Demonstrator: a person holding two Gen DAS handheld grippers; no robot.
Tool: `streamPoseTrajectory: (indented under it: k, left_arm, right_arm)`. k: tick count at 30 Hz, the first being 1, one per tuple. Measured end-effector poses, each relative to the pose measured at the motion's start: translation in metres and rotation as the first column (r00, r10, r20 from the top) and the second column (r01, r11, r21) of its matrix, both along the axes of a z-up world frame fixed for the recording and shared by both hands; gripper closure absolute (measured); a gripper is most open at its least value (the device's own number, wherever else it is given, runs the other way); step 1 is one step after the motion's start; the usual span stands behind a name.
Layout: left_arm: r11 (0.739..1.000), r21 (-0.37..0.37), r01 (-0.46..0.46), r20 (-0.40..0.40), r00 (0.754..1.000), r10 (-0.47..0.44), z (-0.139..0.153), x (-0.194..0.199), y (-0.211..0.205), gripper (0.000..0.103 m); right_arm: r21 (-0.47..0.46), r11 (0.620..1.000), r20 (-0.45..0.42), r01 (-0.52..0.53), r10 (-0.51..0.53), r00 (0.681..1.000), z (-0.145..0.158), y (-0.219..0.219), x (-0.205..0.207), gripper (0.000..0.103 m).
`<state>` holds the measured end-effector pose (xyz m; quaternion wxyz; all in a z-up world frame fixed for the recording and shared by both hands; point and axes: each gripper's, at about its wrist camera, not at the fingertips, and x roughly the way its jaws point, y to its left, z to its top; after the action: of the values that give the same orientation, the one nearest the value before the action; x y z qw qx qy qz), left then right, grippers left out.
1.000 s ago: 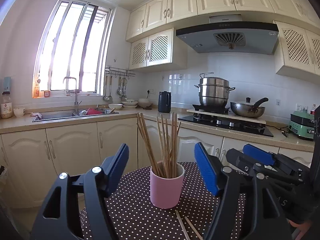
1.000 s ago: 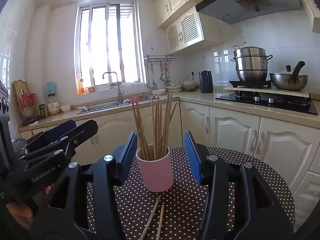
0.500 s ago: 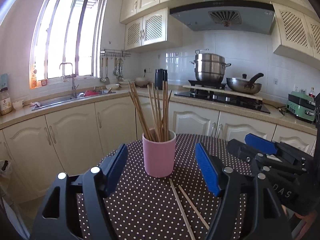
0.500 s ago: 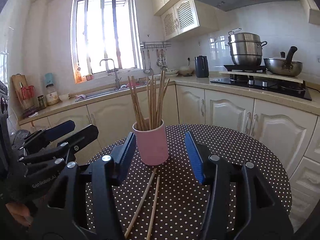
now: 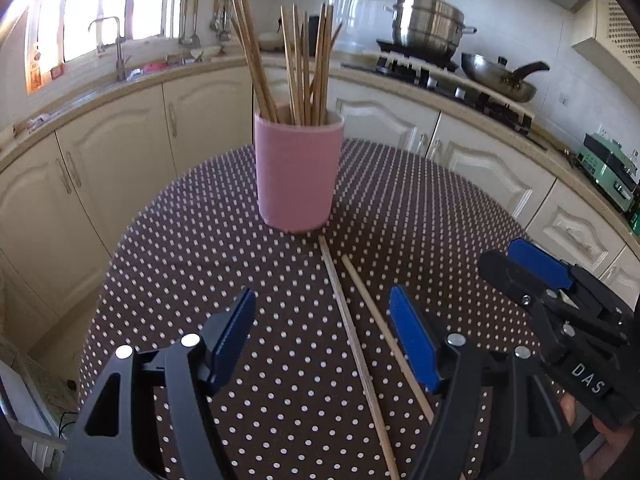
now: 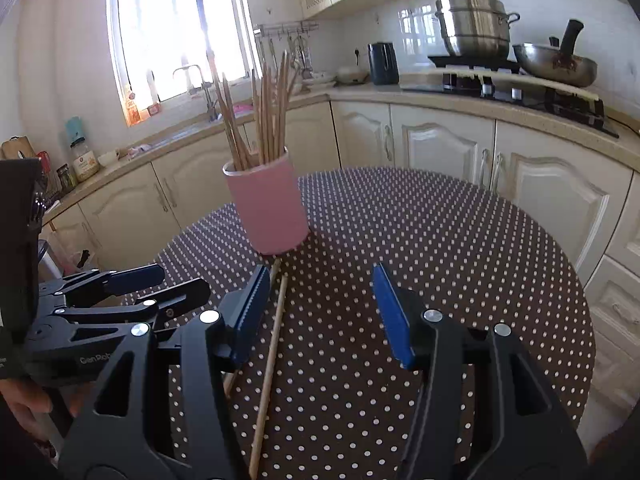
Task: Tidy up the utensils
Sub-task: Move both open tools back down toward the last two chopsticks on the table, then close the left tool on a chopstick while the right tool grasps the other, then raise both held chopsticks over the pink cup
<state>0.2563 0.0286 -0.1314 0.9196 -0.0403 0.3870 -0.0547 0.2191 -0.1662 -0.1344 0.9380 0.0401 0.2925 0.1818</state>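
A pink cup full of upright wooden chopsticks stands on the dotted brown tablecloth. Two loose chopsticks lie flat in front of it, side by side. My left gripper is open and empty above them. My right gripper is open and empty, just right of the loose chopsticks, with the cup ahead to the left. The right gripper shows in the left wrist view at the right, and the left gripper shows in the right wrist view at the left.
The round table's edge curves close on the right. Cream cabinets and a counter run behind. A stove with a steel pot and a pan is at the back right. A sink lies under the window.
Both grippers have tilted down and come closer over the table. The cup now sits higher in view and the two loose chopsticks lie fully in view. Both stay open.
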Motion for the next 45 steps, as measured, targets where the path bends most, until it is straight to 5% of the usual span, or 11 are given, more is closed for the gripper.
streamPoseTrajectory:
  k: [10, 14, 17, 29, 35, 45]
  left_arm:
    - [0.998, 0.019, 0.059, -0.202, 0.978, -0.053, -0.045, 0.025, -0.021, 0.066]
    - [0.995, 0.083, 0.06, -0.207, 0.977, -0.042, -0.051, 0.03, -0.03, 0.071]
    - [0.99, 0.134, 0.051, -0.207, 0.978, -0.023, -0.054, 0.034, -0.035, 0.095]
    - [0.995, 0.1, 0.023, -0.203, 0.979, -0.002, -0.055, 0.026, -0.009, 0.097]
    - [0.998, 0.06, 0.004, -0.204, 0.979, 0.008, -0.048, 0.022, 0.011, 0.097]
    - [1.0, 0.002, 0.028, -0.258, 0.966, -0.026, -0.05, 0.03, 0.021, 0.097]
  right_arm:
    - [0.026, 1.0, -0.109, 0.006, -0.003, 0.994, -0.029, -0.008, 0.011, 0.049]
    - [0.03, 1.0, -0.134, 0.003, 0.001, 0.991, -0.033, -0.009, 0.016, 0.048]
    - [0.029, 1.0, -0.144, -0.003, 0.007, 0.99, -0.034, -0.009, 0.018, 0.048]
    - [-0.104, 0.99, -0.215, -0.09, 0.066, 0.974, -0.042, 0.024, 0.027, 0.048]
    - [-0.213, 0.956, -0.353, -0.201, 0.117, 0.928, -0.046, 0.055, 0.039, 0.048]
    - [-0.245, 0.924, -0.527, -0.294, 0.128, 0.84, -0.043, 0.08, 0.067, 0.056]
